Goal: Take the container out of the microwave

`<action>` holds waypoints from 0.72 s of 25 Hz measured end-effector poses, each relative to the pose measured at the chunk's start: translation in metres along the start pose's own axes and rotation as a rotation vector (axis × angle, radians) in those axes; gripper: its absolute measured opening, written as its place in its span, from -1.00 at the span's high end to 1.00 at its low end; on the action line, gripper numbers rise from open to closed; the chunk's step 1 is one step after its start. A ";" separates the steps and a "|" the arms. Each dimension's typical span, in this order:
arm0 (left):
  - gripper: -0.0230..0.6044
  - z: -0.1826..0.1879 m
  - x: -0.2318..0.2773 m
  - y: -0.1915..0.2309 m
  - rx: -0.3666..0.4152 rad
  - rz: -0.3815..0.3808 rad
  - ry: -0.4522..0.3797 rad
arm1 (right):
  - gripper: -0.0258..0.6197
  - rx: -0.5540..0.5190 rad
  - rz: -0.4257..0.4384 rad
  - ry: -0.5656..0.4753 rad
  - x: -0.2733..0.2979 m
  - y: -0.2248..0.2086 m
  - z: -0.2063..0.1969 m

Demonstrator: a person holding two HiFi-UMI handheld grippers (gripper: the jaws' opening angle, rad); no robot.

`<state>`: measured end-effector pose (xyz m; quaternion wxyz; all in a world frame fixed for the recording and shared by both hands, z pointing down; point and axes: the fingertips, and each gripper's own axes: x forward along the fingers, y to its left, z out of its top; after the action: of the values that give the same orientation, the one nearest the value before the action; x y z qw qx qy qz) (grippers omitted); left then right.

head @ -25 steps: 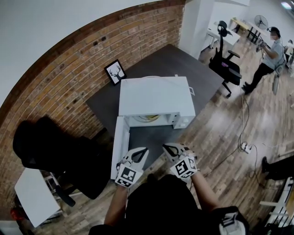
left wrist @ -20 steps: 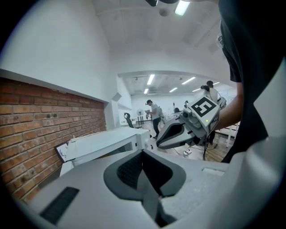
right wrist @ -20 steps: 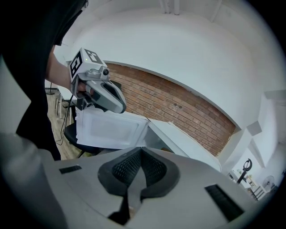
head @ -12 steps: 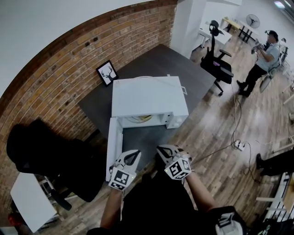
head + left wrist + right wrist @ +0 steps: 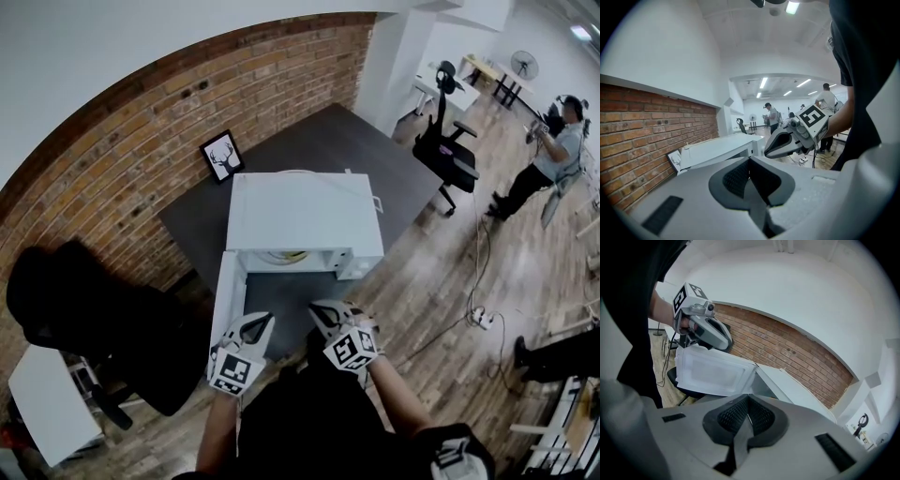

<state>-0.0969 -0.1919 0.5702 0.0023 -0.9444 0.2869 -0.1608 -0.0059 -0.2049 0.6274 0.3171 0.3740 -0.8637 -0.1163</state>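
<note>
Head view: looks steeply down on a white microwave (image 5: 305, 211) at centre frame, standing on a dark surface (image 5: 375, 155) beside a brick wall (image 5: 141, 122).
Microwave door (image 5: 228, 300): swung open at the left of the oven, standing out from it toward the lower edge of the frame.
Container (image 5: 281, 255): inside the open cavity at centre frame. Only a pale rounded rim shows under the oven's top, and neither tool touches it.
Left hand-held gripper (image 5: 265, 319): lower centre, just right of the open door and in front of the cavity, apart from it. In the left gripper view its two jaws are pressed together at the tips with nothing between them.
Right hand-held gripper (image 5: 317, 307): lower centre, close beside the left one and pointing toward the cavity mouth. In the right gripper view its jaws are fully closed and empty, with the open door beyond them.
Picture frame (image 5: 222, 155): a deer print propped on the surface by the wall, up and left of the microwave.
Office chair (image 5: 448, 141): black, upper right, at the far end of the surface.
Person (image 5: 553, 159): standing on the wooden floor at the far upper right.
Power strip (image 5: 483, 319): on the floor at the right, with cables running from it.
</note>
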 end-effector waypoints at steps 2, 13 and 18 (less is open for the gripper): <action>0.92 0.004 0.000 0.006 0.006 0.018 -0.013 | 0.92 -0.001 0.014 0.002 0.006 -0.003 -0.001; 0.92 -0.004 -0.012 0.027 -0.032 0.106 0.032 | 0.92 -0.049 0.064 -0.003 0.055 -0.008 -0.022; 0.92 -0.013 -0.017 0.027 -0.058 0.128 0.061 | 0.92 -0.043 0.047 0.003 0.074 -0.019 -0.030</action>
<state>-0.1291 -0.2044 0.5751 -0.0235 -0.9185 0.3510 -0.1807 -0.0144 -0.2707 0.6766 0.3288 0.3469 -0.8692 -0.1266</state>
